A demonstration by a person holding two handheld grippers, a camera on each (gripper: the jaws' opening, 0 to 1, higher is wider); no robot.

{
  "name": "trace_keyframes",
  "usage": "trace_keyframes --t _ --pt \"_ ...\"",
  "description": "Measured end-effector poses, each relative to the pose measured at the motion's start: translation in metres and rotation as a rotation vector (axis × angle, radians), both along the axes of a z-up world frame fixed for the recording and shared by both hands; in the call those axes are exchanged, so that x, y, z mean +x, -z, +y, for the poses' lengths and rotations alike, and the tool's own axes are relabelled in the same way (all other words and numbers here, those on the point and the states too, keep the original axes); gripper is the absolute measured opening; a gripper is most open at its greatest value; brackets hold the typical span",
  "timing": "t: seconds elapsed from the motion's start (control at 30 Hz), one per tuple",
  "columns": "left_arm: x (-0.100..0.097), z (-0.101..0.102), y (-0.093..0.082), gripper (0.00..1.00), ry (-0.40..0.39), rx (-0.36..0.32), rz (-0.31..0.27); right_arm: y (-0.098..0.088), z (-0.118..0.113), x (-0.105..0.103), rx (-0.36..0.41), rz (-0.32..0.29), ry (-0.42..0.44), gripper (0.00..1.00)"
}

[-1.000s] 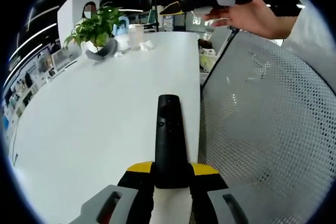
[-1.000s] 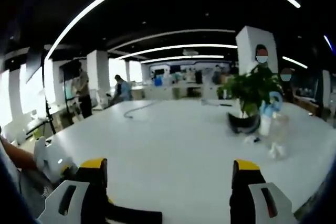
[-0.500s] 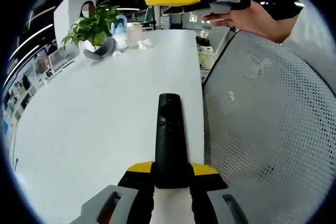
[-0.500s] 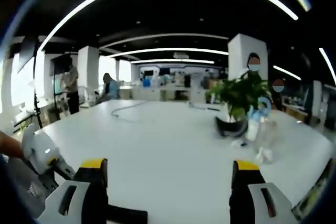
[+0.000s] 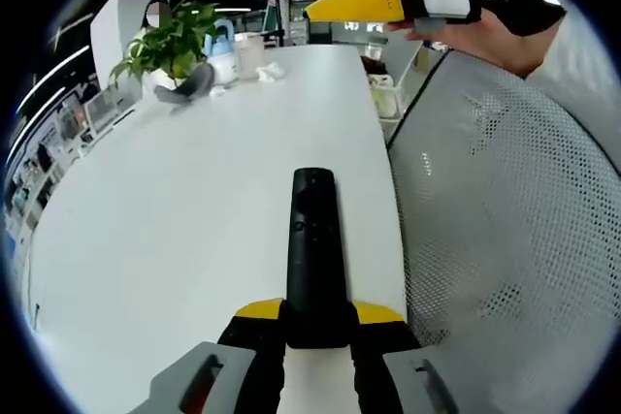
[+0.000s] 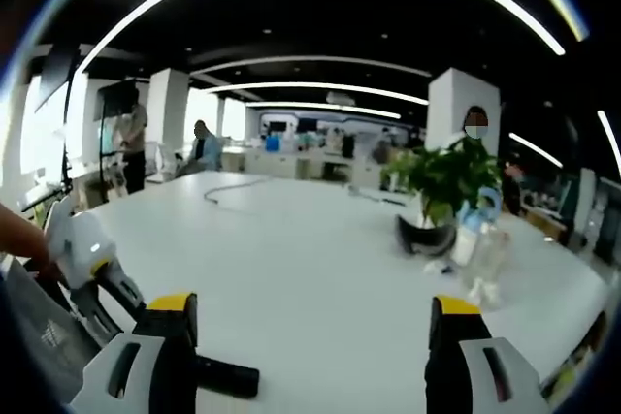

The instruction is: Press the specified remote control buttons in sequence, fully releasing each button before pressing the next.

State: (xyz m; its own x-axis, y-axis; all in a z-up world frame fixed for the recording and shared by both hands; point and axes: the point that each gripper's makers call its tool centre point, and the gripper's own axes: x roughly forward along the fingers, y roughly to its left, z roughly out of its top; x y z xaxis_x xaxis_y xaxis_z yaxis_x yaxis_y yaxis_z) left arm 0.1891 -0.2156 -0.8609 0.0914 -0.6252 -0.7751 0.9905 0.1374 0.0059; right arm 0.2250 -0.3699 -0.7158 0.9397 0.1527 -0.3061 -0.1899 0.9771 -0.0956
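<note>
A long black remote control (image 5: pixel 312 249) points away from me over the white table (image 5: pixel 175 210), and my left gripper (image 5: pixel 318 322) is shut on its near end between the yellow-tipped jaws. Small buttons show on its far half. My right gripper (image 5: pixel 374 2), held in a hand, hovers high above the table's right edge, well beyond the remote. In the right gripper view the right gripper (image 6: pixel 312 336) stands open, jaws wide apart with nothing between them. The remote's end (image 6: pixel 225 375) lies low at the left, with the left gripper (image 6: pixel 87 259) beside it.
A potted plant (image 5: pixel 165 41) with a bottle and cups stands at the table's far end; the plant (image 6: pixel 451 176) and bottle (image 6: pixel 468 235) sit right of centre. A white mesh chair back (image 5: pixel 505 210) borders the table's right edge. People stand in the far background (image 6: pixel 131 147).
Both cameras have tilted slightly. The right gripper has shifted a little right in the left gripper view. More of the left gripper and remote now shows in the right gripper view. The remote stays gripped.
</note>
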Motion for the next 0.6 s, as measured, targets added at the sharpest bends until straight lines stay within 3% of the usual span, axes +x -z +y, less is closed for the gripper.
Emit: trace_keyframes --t 0.6 --pt "0.035 0.01 -0.001 0.24 0.017 0.016 -0.032 0.009 0.008 -0.001 -0.013 0.048 -0.039 0.96"
